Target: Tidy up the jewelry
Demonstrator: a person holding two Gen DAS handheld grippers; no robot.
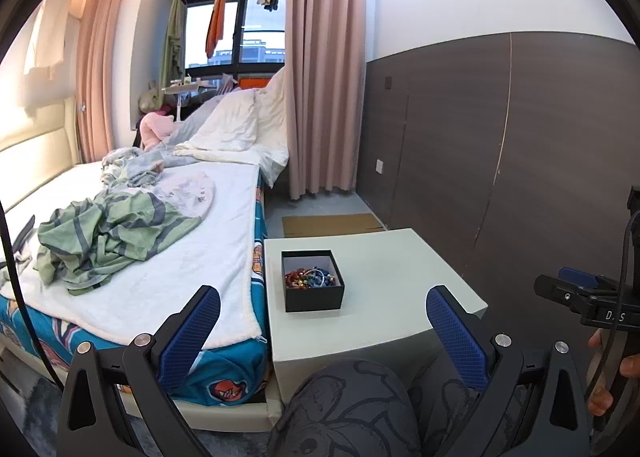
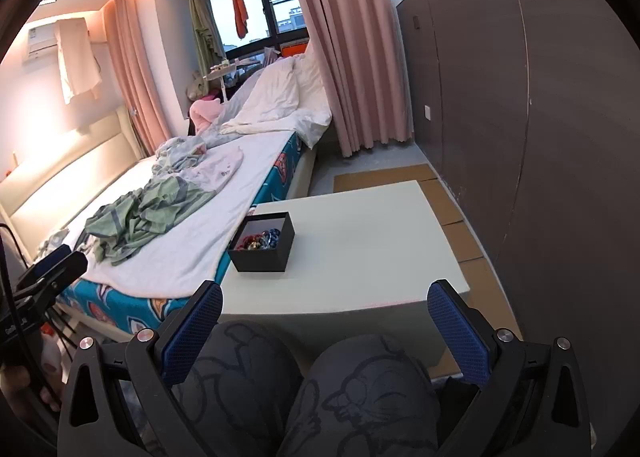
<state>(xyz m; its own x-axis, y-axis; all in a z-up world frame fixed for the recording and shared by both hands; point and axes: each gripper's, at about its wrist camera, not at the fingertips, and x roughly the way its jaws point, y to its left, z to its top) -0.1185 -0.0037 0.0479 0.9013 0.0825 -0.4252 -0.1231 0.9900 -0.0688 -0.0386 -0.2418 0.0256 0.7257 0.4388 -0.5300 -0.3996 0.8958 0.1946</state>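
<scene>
A small black box (image 1: 313, 295) stands on the left part of a pale table (image 1: 400, 277). It holds a tangle of colourful bead jewelry (image 1: 310, 278). The box also shows in the right wrist view (image 2: 262, 253), with the jewelry (image 2: 260, 239) inside. My left gripper (image 1: 324, 293) is open and empty, held back from the table above the person's knees. My right gripper (image 2: 325, 289) is open and empty too, near the table's front edge. The right gripper also shows at the right edge of the left wrist view (image 1: 588, 293).
A bed (image 1: 160, 225) with a white blanket and crumpled green clothes (image 1: 108, 237) lies just left of the table. A dark panelled wall (image 1: 520, 145) stands to the right. Cardboard (image 2: 460, 233) lies on the floor beside the table. The person's knees (image 2: 312, 389) are below the grippers.
</scene>
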